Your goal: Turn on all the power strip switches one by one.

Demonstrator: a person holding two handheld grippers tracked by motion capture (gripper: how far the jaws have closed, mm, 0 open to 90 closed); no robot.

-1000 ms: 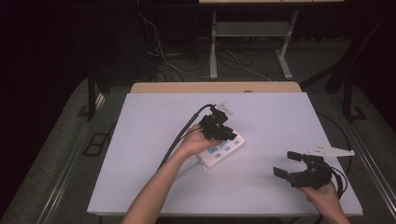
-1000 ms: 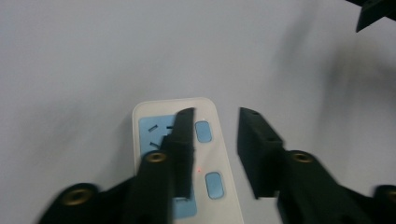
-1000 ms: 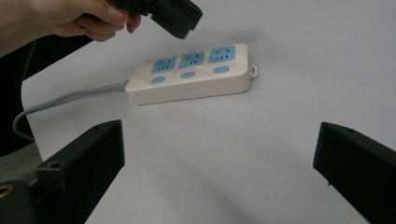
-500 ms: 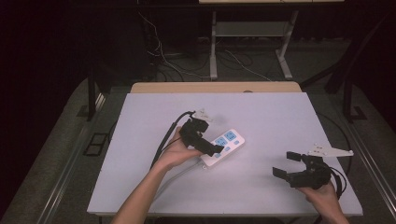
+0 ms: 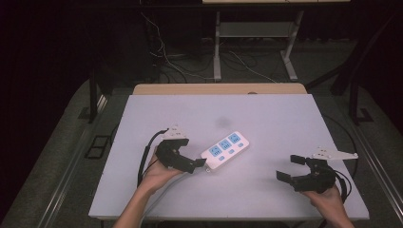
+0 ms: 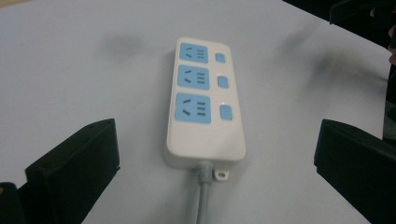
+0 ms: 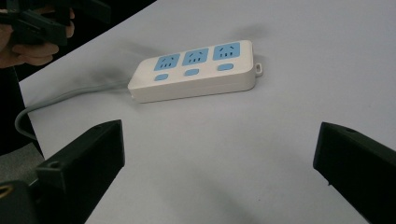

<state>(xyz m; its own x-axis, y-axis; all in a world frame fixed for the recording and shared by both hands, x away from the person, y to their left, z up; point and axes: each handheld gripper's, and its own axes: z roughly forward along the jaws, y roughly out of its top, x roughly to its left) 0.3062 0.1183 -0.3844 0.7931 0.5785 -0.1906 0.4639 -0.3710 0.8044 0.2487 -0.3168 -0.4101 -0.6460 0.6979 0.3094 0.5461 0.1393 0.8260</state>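
Starting at the near edge of the white table (image 5: pixel 266 199), 2 forearms are seen coming in from the bottom of the high view. The right gripper (image 5: pixel 289 167) is held near the table's near right corner, its jaws standing wide apart with nothing between them; it is well apart from the power strip (image 5: pixel 225 149). The left gripper (image 5: pixel 198 164) is held at the near left, just beside the strip's cord end. Its jaws have just been opening and now stand fully apart, and no part of the strip is pressed by them; in the left gripper view the strip (image 6: pixel 204 102) lies ahead of the jaws, not between them.

Farther in, the strip is found lying flat near the table's middle, angled so that its free end points away and to the right. 3 blue sockets and 3 blue switches are carried on its white top, and a grey cord (image 6: pixel 202 196) leaves its near end beside a small mounting tab.

The strip is judged to be a stiff, hard plastic shell, fairly light, smooth and somewhat slippery on its rounded edges, and not fragile. A grip is best taken across its 2 long flat sides, near mid-length, so that the body is not tipped. The cord is judged limp and springy; drag from it is to be expected when the strip is moved.
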